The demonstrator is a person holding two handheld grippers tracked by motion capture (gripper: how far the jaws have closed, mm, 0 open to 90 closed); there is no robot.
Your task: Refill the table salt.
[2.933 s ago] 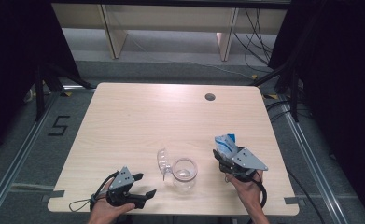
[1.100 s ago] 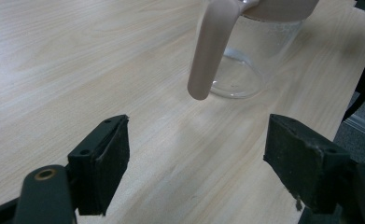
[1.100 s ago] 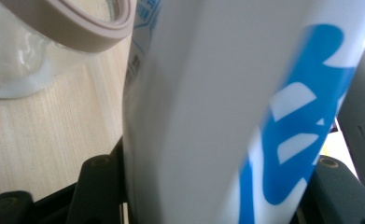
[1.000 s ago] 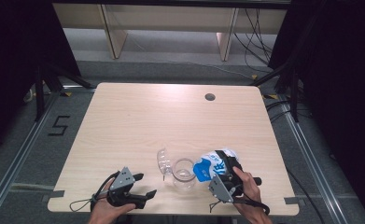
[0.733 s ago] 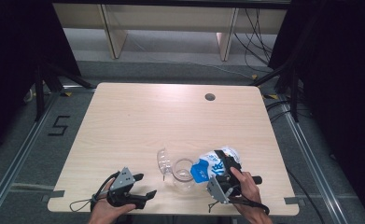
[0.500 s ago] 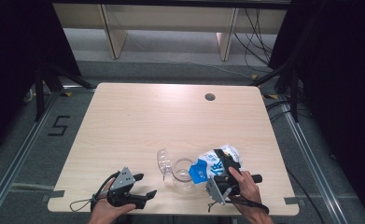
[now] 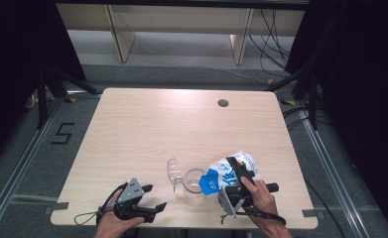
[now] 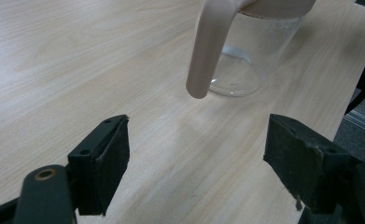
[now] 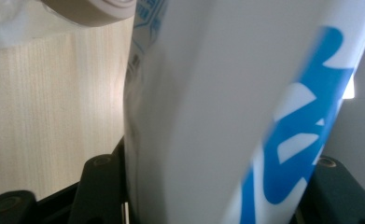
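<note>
Right gripper (image 7: 233, 171) is near the front edge of the light wooden table (image 7: 181, 124), right of centre, w/ its fingers clamped on a white-and-blue printed plastic pouch (image 7: 227, 171). Pouch is tipped over toward the left, its blue corner sitting right at the rim of the clear glass jug with a beige handle and collar (image 7: 191, 181). In the right gripper view the pouch (image 9: 245, 112) rises between the two black fingers, pressed from both sides, and the jug's beige collar (image 9: 91, 9) shows at top left, v. close. Can't tell whether pouch and rim actually touch.

Jug stands upright on the table, just left of the pouch, approx. midway between the two grippers. Its glass lid piece juts up-left of the body in the high view. From the left gripper view the jug (image 8: 250, 51) looks empty at the bottom, handle hanging down on the near side.

Left gripper (image 7: 152, 198) sits low at the front-left of the table, fingers spread wide, nothing between them. It points toward the jug but is well apart from it. Person's hands come in from the bottom edge, one on each gripper.
</note>
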